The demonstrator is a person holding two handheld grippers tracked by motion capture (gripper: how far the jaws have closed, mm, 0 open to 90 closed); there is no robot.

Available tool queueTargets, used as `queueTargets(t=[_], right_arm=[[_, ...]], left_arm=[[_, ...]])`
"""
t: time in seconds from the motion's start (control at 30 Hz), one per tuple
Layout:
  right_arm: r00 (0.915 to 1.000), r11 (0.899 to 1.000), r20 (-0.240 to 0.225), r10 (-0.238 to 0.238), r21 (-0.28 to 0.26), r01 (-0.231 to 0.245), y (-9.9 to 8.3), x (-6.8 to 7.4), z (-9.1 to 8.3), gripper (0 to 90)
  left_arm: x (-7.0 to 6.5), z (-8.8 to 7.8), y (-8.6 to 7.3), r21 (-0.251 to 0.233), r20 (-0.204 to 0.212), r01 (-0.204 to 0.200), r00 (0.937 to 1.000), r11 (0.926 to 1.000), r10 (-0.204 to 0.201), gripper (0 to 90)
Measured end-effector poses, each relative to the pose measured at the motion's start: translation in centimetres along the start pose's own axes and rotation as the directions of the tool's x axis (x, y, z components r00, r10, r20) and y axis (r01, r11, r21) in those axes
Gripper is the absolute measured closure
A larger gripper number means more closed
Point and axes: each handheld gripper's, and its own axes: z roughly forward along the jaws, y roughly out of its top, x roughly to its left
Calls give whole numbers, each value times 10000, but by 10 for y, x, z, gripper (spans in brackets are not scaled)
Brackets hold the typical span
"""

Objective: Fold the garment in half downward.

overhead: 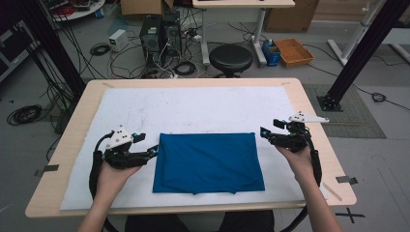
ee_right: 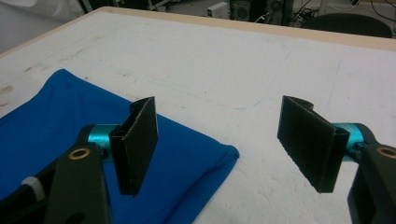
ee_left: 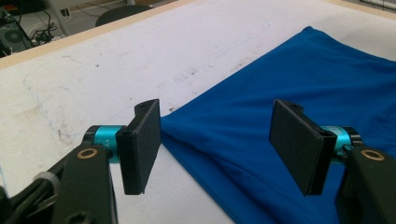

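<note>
**Folded blue cloth at rest between two wide-open grippers**

Seen from above: blue cloth (overhead: 208,162), folded to a rectangle, flat on the white mat (overhead: 193,108) covering the table (overhead: 314,125), toward the near edge and roughly centred. Long axis across the table, side to side; far edge straight, near edge slightly rumpled. No readable brand, label or writing on cloth or mat; only faint scuffs and a thin pencilled outline on the mat.

Left gripper (overhead: 153,150) just beside the cloth's far left corner, jaws spread wide, nothing between the pads, cloth lying beneath and beyond them in its own view (ee_left: 280,116). Right gripper (overhead: 265,133) just off the far right corner, jaws likewise wide apart and empty, the corner (ee_right: 205,154) below the left pad.

Beyond the table: black stool (overhead: 230,59), computer towers (overhead: 159,34) amid tangled cables, orange tray (overhead: 293,52) on the floor, cardboard boxes (overhead: 140,7), black frame posts (overhead: 367,48). Mat around the cloth bare of obstacles.
</note>
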Motion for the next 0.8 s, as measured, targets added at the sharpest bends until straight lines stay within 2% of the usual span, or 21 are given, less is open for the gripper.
queueTargets(t=[0.67,0.8], right_arm=[[10000,10000,-76,0,23,0,0,-1,1,279],[10000,10000,-98,19,9,-19,1,0,3,278]], left_arm=[[-4,3,-2,69,-29,-319,9995,9995,320,345],[-6,4,-4,209,-35,-384,9993,9990,385,345]])
